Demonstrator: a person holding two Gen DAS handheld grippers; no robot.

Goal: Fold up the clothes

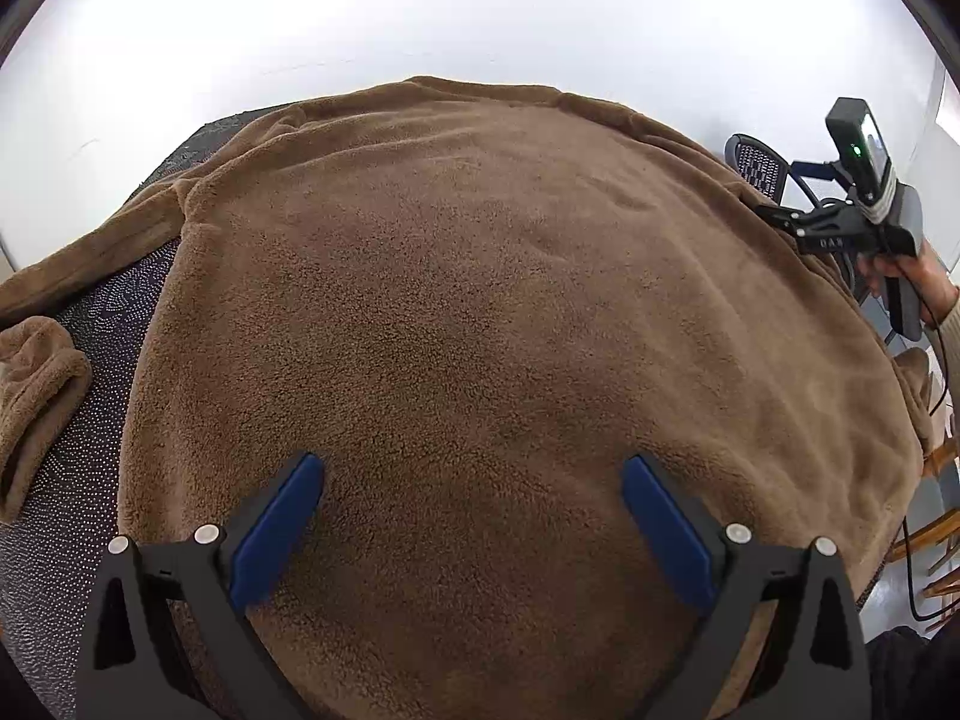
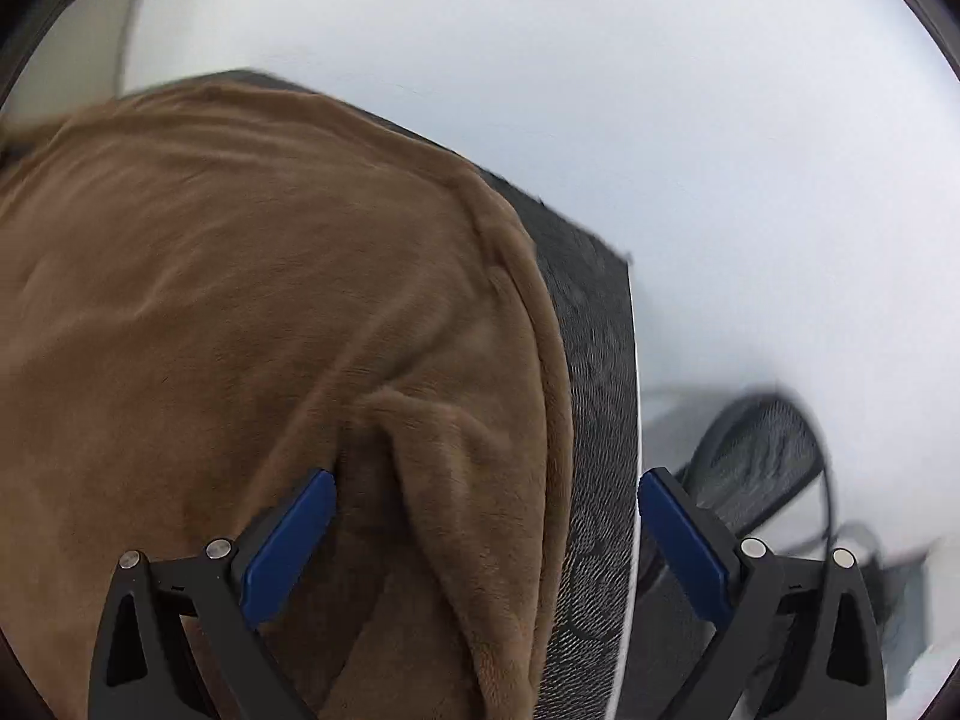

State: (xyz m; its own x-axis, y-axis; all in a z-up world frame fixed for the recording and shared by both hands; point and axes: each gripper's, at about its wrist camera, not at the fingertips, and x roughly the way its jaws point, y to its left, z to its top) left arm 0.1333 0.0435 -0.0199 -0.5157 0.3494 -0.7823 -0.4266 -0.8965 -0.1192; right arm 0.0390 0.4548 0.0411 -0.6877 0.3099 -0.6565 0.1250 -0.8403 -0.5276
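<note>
We see the brown fleece garment (image 1: 480, 312) spread flat over the dark patterned table (image 1: 90, 456), one sleeve (image 1: 36, 396) lying off to its left. Our left gripper (image 1: 473, 483) hangs over the fleece, jaws spread wide and holding nothing. Our right gripper (image 2: 486, 498), jaws equally wide apart, straddles a raised fold (image 2: 432, 444) at the garment's right edge beside a mesh chair (image 2: 756, 450).

Left gripper (image 1: 471, 501): black frame, blue pads (image 1: 276, 531), silver screws (image 1: 207, 534) behind each finger. Right gripper (image 2: 486, 519): same build; seen from the left wrist, it bore a green light (image 1: 857, 150), white markings and a black cable (image 1: 909, 564). Beige sleeve (image 1: 949, 324) at its handle.
</note>
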